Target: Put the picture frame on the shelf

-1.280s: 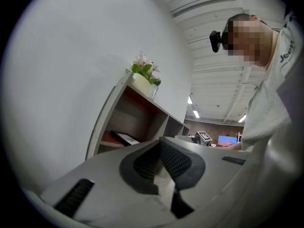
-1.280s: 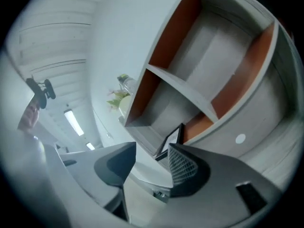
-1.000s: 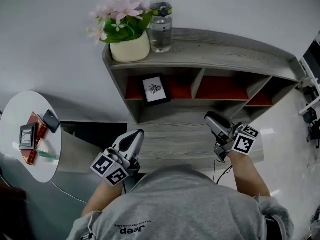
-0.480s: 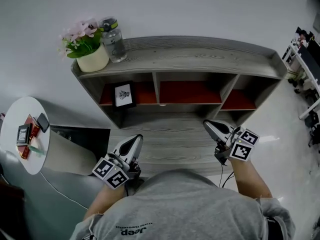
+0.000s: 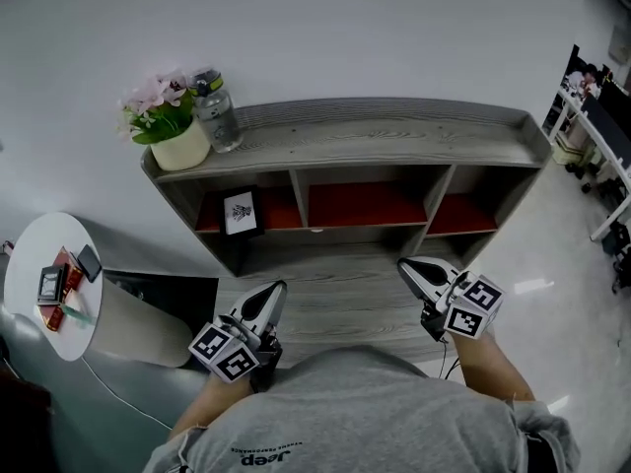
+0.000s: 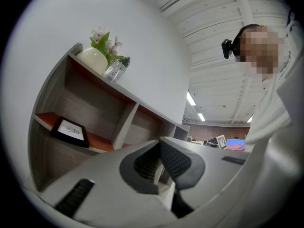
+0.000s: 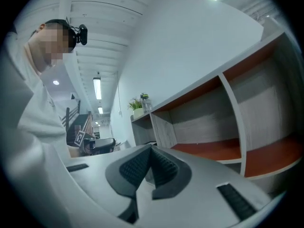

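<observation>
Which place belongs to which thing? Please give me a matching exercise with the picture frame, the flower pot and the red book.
Things:
1. black rectangular picture frame
2. white round flower pot with pink flowers
3. red book

Places:
A. on the round white side table
B. in the left compartment of the grey wooden shelf
C. on top of that shelf

Pairs: 1-B, 2-C, 3-A.

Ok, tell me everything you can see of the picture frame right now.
The picture frame has a black border around a white picture bearing a small dark motif. It stands upright, leaning slightly back, in the leftmost compartment of the shelf, its base on the red board. Nothing else in view touches it; whether its back meets the wall I cannot tell.
</observation>
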`<state>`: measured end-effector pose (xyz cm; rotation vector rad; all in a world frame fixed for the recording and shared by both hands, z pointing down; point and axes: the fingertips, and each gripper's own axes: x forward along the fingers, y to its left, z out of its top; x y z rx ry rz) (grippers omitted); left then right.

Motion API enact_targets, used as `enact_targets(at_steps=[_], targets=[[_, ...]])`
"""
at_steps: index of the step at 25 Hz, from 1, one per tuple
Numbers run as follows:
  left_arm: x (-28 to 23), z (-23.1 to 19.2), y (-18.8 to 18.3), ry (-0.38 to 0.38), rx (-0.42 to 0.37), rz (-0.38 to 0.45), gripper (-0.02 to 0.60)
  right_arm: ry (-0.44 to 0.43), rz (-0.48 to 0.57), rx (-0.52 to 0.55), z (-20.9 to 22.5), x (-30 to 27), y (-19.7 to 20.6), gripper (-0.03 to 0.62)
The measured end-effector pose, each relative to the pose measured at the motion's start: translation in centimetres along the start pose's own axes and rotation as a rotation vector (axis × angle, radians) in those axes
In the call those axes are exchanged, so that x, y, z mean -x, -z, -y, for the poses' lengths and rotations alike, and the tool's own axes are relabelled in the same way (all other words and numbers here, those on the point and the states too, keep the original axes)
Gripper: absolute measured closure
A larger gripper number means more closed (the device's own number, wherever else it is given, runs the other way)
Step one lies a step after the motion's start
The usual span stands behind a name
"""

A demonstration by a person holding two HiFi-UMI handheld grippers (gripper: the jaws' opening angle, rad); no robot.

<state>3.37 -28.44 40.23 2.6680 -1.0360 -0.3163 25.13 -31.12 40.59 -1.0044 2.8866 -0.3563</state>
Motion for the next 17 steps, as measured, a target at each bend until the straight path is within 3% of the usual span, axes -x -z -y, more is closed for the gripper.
enact_targets(at_steps=[17], targets=[[2.8, -2.8, -2.0, -0.006, -0.006, 0.026, 0.555, -0.02, 0.006, 0.017, -2.9, -2.9, -0.8, 0.595]])
